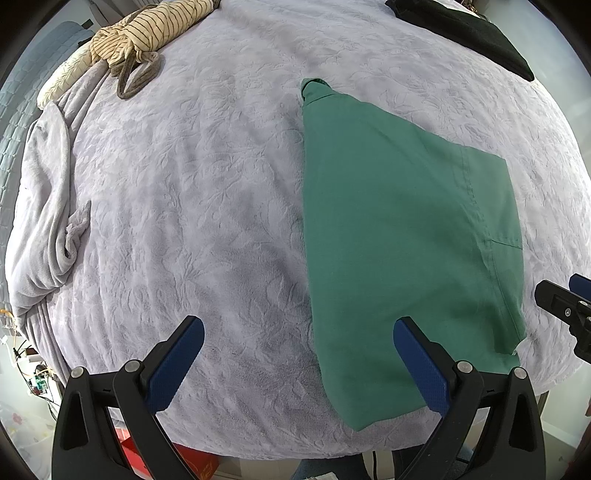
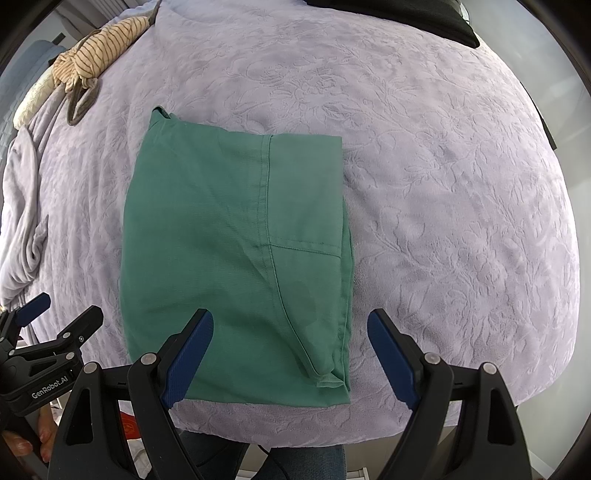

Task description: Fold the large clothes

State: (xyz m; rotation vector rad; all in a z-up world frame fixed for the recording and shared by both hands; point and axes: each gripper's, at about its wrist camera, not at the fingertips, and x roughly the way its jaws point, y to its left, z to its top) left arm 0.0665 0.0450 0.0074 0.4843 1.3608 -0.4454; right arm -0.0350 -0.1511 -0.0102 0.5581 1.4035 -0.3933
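A green garment [image 1: 388,229] lies folded into a flat rectangle on the lilac bedspread [image 1: 192,192], near the bed's front edge. It also shows in the right wrist view [image 2: 229,251], with a seam and a pocket on top. My left gripper [image 1: 299,332] is open and empty, above the garment's left front edge. My right gripper [image 2: 290,325] is open and empty, above the garment's right front corner. The right gripper also shows at the right edge of the left wrist view [image 1: 569,306]. The left gripper shows at the lower left of the right wrist view [image 2: 55,314].
A striped beige garment [image 1: 155,29] lies bunched at the far left of the bed. A black garment [image 1: 469,29] lies at the far right. A crumpled lilac blanket [image 1: 48,206] hangs over the left edge. A red box [image 1: 192,461] sits on the floor below.
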